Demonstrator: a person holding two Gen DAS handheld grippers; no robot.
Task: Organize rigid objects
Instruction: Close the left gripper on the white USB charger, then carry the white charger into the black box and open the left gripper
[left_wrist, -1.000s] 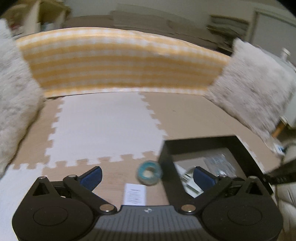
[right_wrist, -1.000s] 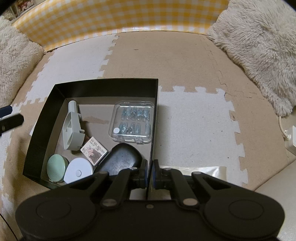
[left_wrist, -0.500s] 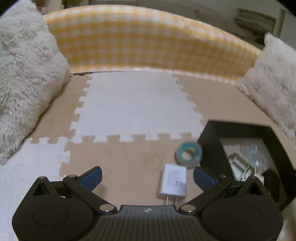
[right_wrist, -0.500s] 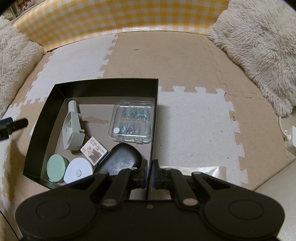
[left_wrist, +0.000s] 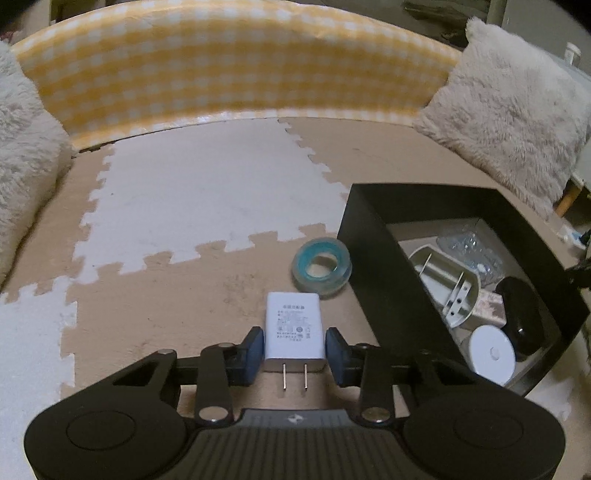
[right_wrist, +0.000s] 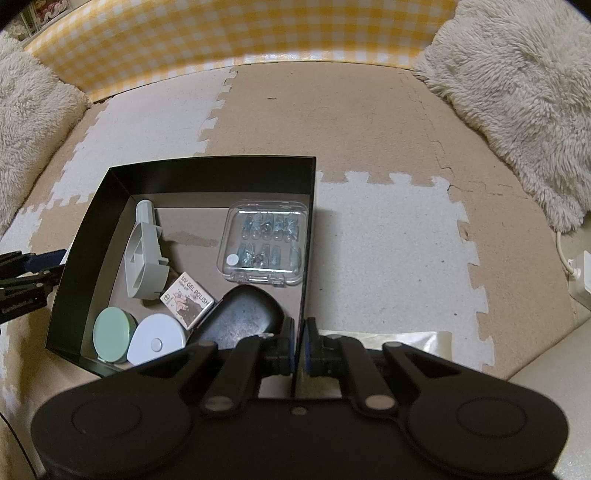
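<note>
A white plug-in charger (left_wrist: 293, 325) lies on the foam mat, prongs toward the camera. My left gripper (left_wrist: 294, 349) is closing on it, and its blue pads touch the charger's two sides. Just beyond lies a teal tape roll (left_wrist: 320, 266), beside the black box (left_wrist: 373, 280). My right gripper (right_wrist: 298, 345) is shut on the near right wall of the black box (right_wrist: 221, 177). Inside are a clear case of blue nail tips (right_wrist: 264, 243), a grey holder (right_wrist: 146, 262), a gel polish carton (right_wrist: 188, 304), a green tin (right_wrist: 112, 334), a white round device (right_wrist: 157, 341) and a black oval object (right_wrist: 240, 321).
A yellow checked barrier (left_wrist: 236, 70) closes the back of the mat. Fluffy cushions (left_wrist: 509, 122) sit at both sides. A silvery bag (right_wrist: 406, 343) lies right of the box, and a white plug with a cable (right_wrist: 580, 273) sits at the far right edge.
The left gripper sank toward the mat and its wide-open jaws came in onto the charger's sides. The right gripper and the box stayed still.
</note>
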